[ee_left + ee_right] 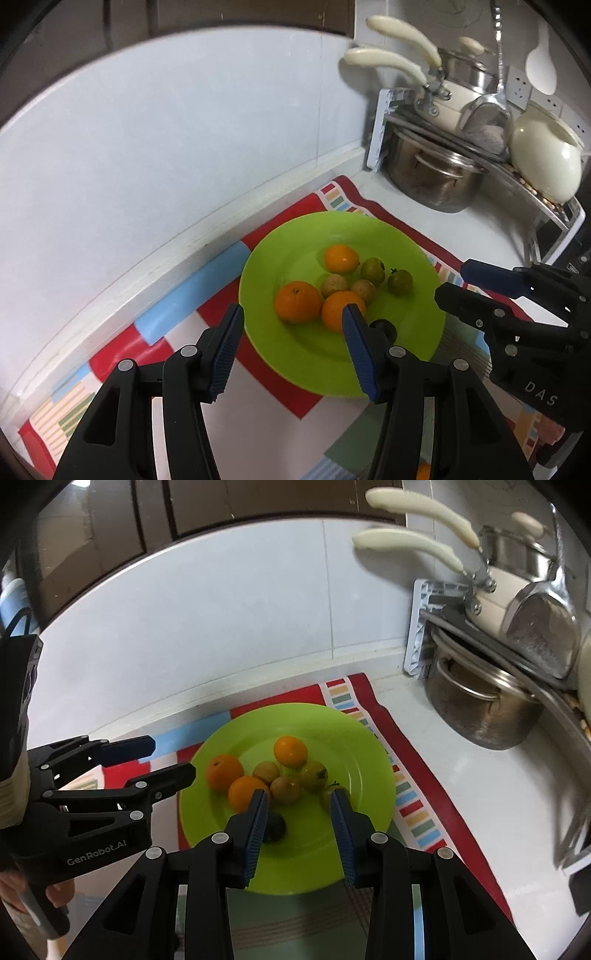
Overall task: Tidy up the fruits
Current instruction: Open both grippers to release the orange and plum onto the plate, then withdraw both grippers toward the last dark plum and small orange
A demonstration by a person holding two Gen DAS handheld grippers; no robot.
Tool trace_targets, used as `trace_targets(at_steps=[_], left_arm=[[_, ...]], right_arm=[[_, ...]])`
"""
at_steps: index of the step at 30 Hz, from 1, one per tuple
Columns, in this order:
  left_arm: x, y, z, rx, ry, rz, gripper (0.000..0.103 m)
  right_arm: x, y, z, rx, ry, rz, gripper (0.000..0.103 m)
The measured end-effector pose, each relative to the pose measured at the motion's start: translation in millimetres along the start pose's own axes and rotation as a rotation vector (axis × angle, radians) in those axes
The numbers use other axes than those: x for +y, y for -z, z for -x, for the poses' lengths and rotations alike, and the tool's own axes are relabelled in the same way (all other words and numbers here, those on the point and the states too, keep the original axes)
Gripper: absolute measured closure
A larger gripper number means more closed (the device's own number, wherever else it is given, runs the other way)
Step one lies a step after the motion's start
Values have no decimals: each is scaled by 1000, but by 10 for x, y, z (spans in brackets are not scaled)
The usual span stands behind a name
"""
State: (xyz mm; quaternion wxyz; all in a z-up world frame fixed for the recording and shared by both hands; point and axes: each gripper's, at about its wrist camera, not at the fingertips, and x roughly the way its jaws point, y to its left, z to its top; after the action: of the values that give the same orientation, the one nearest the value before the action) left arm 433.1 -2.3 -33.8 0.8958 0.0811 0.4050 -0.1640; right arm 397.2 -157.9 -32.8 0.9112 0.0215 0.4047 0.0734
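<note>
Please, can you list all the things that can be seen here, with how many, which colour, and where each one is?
Round green plate: one, on the mat.
Orange citrus fruits: three, on the plate.
Small brownish round fruits: two, at the plate's middle.
Small greenish fruits: two, at the right of the pile.
Dark round fruit: one, at the plate's near side.
Red patterned mat: one, on the white counter.
Steel pot: one, silver, under the dish rack.
Cream-handled pans: two, on the rack.
Left gripper: black, blue pads, open.
Right gripper: same, open.
</note>
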Motion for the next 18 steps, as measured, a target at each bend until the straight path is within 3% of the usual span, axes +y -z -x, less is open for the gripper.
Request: trace_targets(at_steps=[13,18], left_arm=[[-157,346,832,-123,4,-12,40],[-200,572,1068,-139,7,-36,40]], right_arm=[[160,258,644,-77,-31,25,67],[261,408,848,-97,-37,48,61]])
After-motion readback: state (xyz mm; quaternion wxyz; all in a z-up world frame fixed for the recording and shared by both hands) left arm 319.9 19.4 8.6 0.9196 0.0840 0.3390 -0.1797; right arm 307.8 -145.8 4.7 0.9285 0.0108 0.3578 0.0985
